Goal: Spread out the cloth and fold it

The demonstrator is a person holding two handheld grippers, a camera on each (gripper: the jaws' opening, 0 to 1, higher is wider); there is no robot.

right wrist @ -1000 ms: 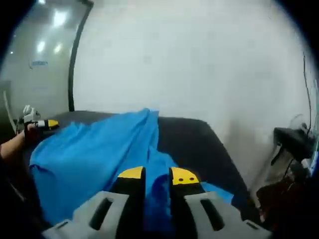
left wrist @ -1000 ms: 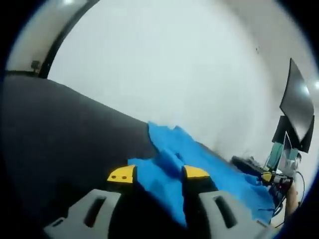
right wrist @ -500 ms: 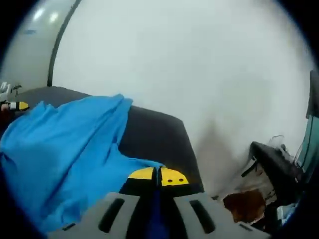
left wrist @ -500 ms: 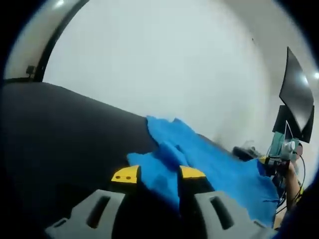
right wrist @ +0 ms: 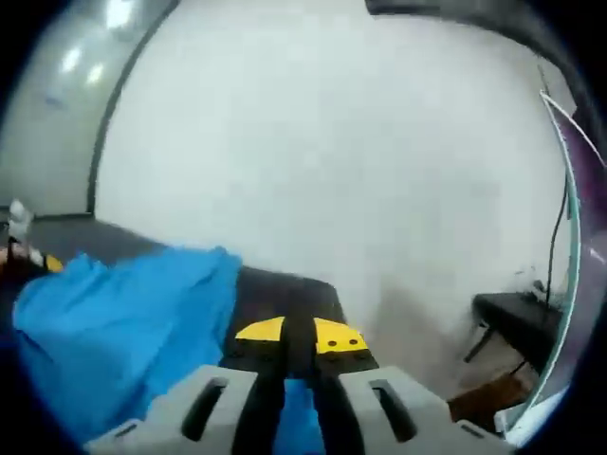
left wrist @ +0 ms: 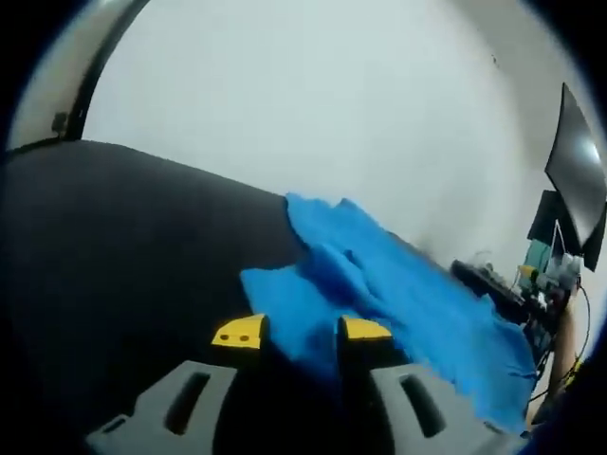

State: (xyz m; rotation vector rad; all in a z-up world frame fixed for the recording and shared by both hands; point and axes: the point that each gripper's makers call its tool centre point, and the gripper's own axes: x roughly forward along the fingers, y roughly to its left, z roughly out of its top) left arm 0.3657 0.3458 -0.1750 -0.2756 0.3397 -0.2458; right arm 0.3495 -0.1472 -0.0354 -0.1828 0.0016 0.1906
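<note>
In the left gripper view, the left gripper (left wrist: 302, 332) has its yellow-tipped jaws set apart, and a bunched edge of the blue cloth (left wrist: 379, 294) sits between them; whether they actually pinch it cannot be told. Beyond the jaws the cloth runs off to the right in folds and ridges over the black table (left wrist: 123, 246), reaching toward a dark monitor (left wrist: 574, 166) by the white wall (left wrist: 313, 104).

In the right gripper view, the right gripper (right wrist: 299, 334) has its jaws drawn nearly together, with blue fabric showing just below the tips, so it appears to be clamped on a cloth edge. To the left of the jaws the cloth lies rumpled.

Judged from this, spreading is only partway done: the cloth is held but not flat, and no fold has begun.
</note>
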